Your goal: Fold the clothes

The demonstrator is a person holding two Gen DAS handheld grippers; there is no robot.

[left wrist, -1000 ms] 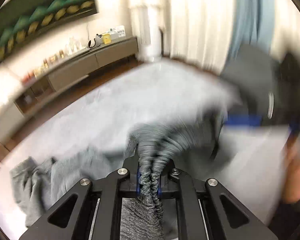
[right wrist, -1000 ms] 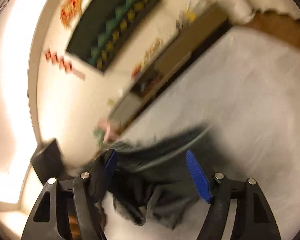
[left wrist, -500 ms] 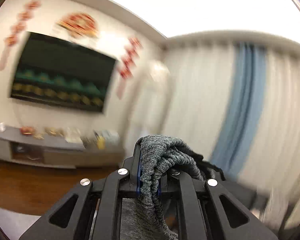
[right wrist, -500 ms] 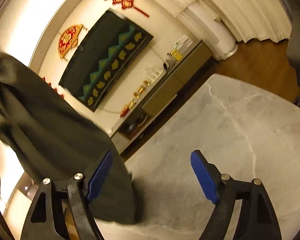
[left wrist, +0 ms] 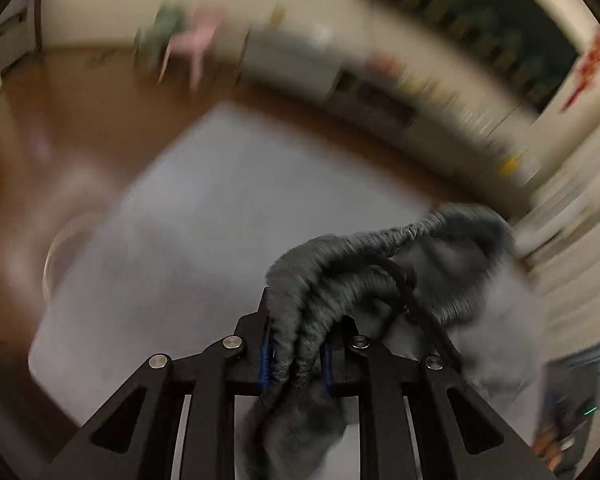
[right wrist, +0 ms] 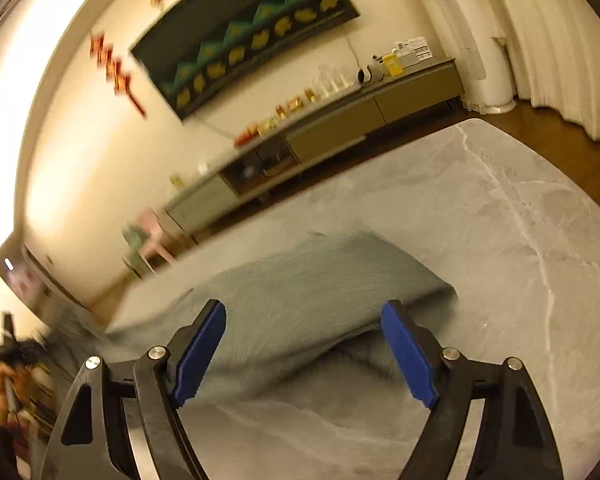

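grey knit garment (left wrist: 340, 280) bunched in left tongs (left wrist: 296, 354), blurred

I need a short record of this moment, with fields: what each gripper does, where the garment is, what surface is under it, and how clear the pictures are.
left gripper: shut on the bunched ribbed edge of the grey garment
right gripper: open, blue pads wide apart, holding nothing
garment position: in the right wrist view the cloth spreads over the table ahead of the open jaws
surface: grey marbled table
background: long low cabinet along the wall
image quality: left wrist view strongly blurred by motion; right wrist view sharper, garment blurred
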